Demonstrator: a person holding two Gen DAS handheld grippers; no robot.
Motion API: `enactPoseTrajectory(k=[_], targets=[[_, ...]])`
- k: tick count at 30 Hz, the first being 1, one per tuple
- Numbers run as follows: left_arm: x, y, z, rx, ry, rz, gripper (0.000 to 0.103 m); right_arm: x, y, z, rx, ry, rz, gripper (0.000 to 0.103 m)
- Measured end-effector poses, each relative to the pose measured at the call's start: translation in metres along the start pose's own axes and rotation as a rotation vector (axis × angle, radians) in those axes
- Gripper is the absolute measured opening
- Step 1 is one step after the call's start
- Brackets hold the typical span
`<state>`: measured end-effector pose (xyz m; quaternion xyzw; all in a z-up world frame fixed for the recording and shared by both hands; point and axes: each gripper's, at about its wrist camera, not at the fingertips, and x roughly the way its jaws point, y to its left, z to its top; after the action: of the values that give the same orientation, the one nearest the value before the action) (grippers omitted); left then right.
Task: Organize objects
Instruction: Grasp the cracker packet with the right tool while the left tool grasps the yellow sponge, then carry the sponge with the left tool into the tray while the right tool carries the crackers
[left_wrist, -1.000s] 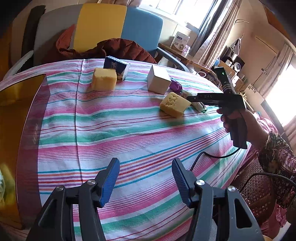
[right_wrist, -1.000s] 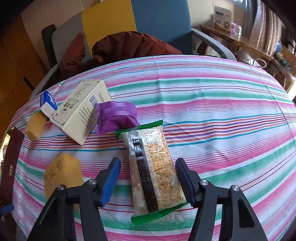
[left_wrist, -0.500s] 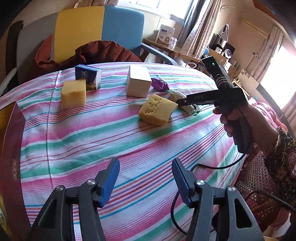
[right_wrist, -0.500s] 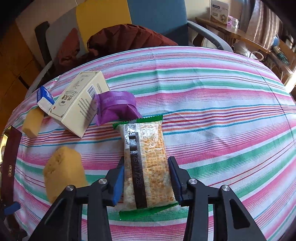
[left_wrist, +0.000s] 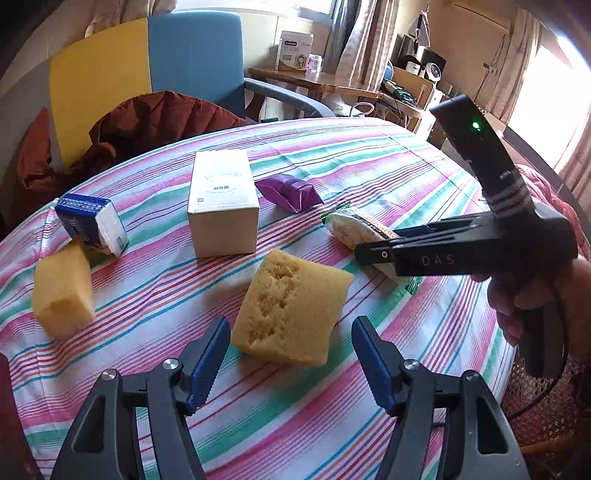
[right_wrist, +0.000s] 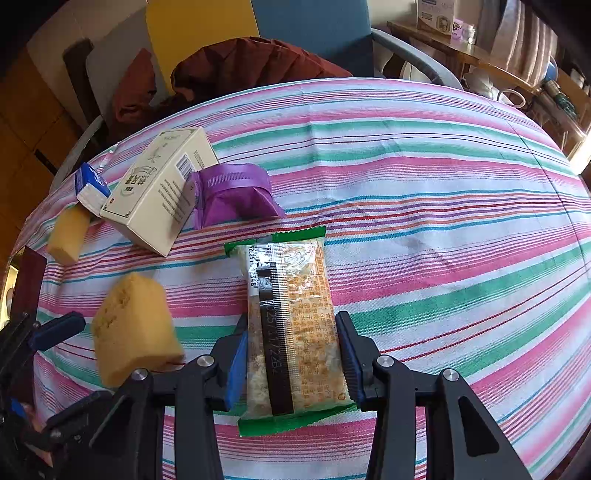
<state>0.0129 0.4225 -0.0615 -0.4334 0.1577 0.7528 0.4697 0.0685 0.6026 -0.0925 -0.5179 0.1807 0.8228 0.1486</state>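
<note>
**Right jaws clamped on snack pack, left jaws spreading around sponge**

From the right wrist view we see the right gripper (right_wrist: 291, 360) with its jaws clenched on the snack pack (right_wrist: 290, 317), blue pads pressing both long sides; the pack's green-edged far end runs out ahead of the jaws, flat on the striped counter (right_wrist: 443, 206). Ahead and left of these jaws sit the purple pouch (right_wrist: 231, 195) and the cream box (right_wrist: 159, 192), touching each other. Only this view shows the box's barcode side.

From the left wrist view we see the left gripper (left_wrist: 291, 360), jaws opening, with the large yellow sponge (left_wrist: 291, 310) just ahead of and partly between them; the pads do not touch it. Only here do we get the person's hand (left_wrist: 532, 295) on the right gripper's handle, its green light, and the pack from the side. Far left of the left jaws: a second sponge (left_wrist: 62, 291) touching the blue-white carton (left_wrist: 92, 225). The right view catches the left jaws only at its left edge, beside the large sponge.
</note>
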Motion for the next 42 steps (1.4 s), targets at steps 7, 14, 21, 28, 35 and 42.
enactPoseTrajectory(k=[7,14,21,28,35,42], targets=[[0.022,0.003,-0.001,-0.050,0.015,-0.004,0.071,0.000,-0.002,0.001,-0.007,0.000,-0.006,0.045],[0.011,0.010,-0.020,-0.055,-0.069,-0.005,0.062,-0.002,-0.002,0.004,-0.009,-0.004,-0.007,0.045],[-0.008,0.021,-0.043,-0.121,-0.127,0.037,0.060,-0.007,-0.002,0.000,0.018,-0.033,0.024,0.044],[-0.024,0.026,-0.066,-0.142,-0.160,0.049,0.060,-0.018,0.024,-0.009,-0.042,-0.062,0.048,0.044],[-0.033,0.033,-0.078,-0.171,-0.183,0.035,0.060,-0.028,0.067,-0.025,-0.111,-0.093,0.064,0.044],[-0.048,0.034,-0.092,-0.190,-0.194,0.071,0.059,-0.036,0.103,-0.042,-0.213,-0.137,0.052,0.044]])
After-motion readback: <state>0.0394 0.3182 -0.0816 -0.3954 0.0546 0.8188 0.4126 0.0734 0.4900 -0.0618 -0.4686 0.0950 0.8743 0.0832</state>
